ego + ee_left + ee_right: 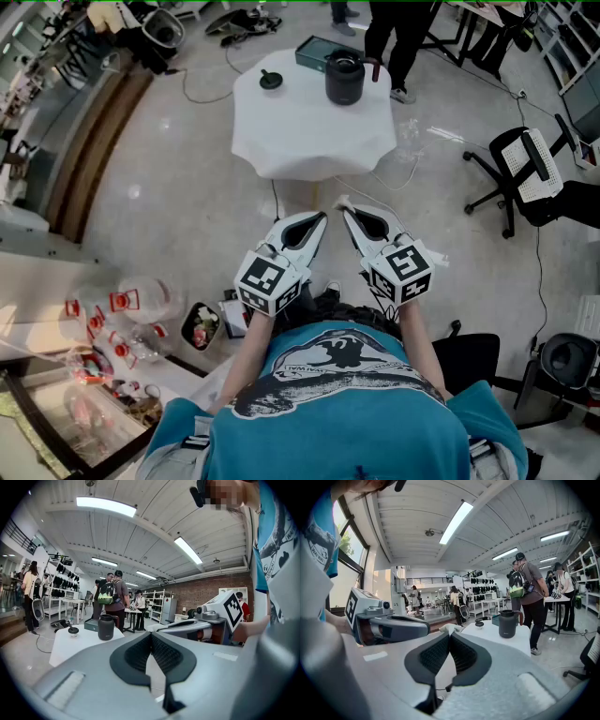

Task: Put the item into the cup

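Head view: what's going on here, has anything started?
A person stands back from the white-draped table, holding the left gripper and right gripper in front of the body, both shut and empty. On the table sit a black cylindrical cup, a small black round item and a flat teal box. Nothing is touched yet; the item lies apart from the cup.

An office chair [514, 167] and clear bottles [139, 298] occupy the floor [187, 187].
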A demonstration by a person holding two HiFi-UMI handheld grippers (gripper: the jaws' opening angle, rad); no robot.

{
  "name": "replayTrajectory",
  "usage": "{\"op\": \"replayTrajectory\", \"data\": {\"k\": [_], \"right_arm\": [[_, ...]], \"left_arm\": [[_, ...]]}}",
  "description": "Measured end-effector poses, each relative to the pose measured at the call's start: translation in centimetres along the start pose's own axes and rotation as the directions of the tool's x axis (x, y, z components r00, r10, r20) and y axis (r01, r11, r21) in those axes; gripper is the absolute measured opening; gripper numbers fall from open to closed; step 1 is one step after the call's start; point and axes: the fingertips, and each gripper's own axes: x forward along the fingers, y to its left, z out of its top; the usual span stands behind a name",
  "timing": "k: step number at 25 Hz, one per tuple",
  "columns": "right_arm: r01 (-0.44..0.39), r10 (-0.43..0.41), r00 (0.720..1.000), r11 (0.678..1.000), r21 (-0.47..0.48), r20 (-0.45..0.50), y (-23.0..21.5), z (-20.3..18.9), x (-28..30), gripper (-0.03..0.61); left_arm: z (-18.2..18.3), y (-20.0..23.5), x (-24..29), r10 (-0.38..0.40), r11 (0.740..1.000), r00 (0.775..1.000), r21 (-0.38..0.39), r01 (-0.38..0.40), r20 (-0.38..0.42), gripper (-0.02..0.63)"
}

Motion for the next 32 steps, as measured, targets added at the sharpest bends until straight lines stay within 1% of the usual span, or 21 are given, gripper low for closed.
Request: {"op": "replayTrajectory", "data": {"k": [5,10,18,25,32], "right_arm": [[0.016,-0.016,1.000,1.000,0.007,0.011,-0.9,0.1,-0.2,0.003],[0.014,-0.014,1.000,1.000,0.007,0.012,-1.2,0.0,-0.3,0.005],[0.015,-0.016,1.000,0.999,0.043,0.016,-1.5,-0.2,0.0,0.005],[0.018,-0.019,1.000,0.997,0.078,0.013,-2.3,-0.4,0.9,0.003],[0.028,-0.028,1.000,0.996,0.089,0.005,-4.5,-0.1,2.5,0.005]], "left_arm": [[0.0,-0.1,0.6,-0.001,1.000,1.000,-0.003,0.001,-0.004,-0.002],[0.1,-0.3,0.9,0.000,1.000,1.000,-0.002,0.000,-0.005,-0.002],[0.1,-0.4,0.7,-0.009,1.000,1.000,-0.002,0.009,-0.023,-0.002],[-0.1,0.5,1.2,-0.010,1.000,0.999,-0.006,0.010,-0.041,-0.002],[0.2,2.5,3.5,-0.027,1.000,0.999,-0.015,0.027,-0.046,-0.002]]}}
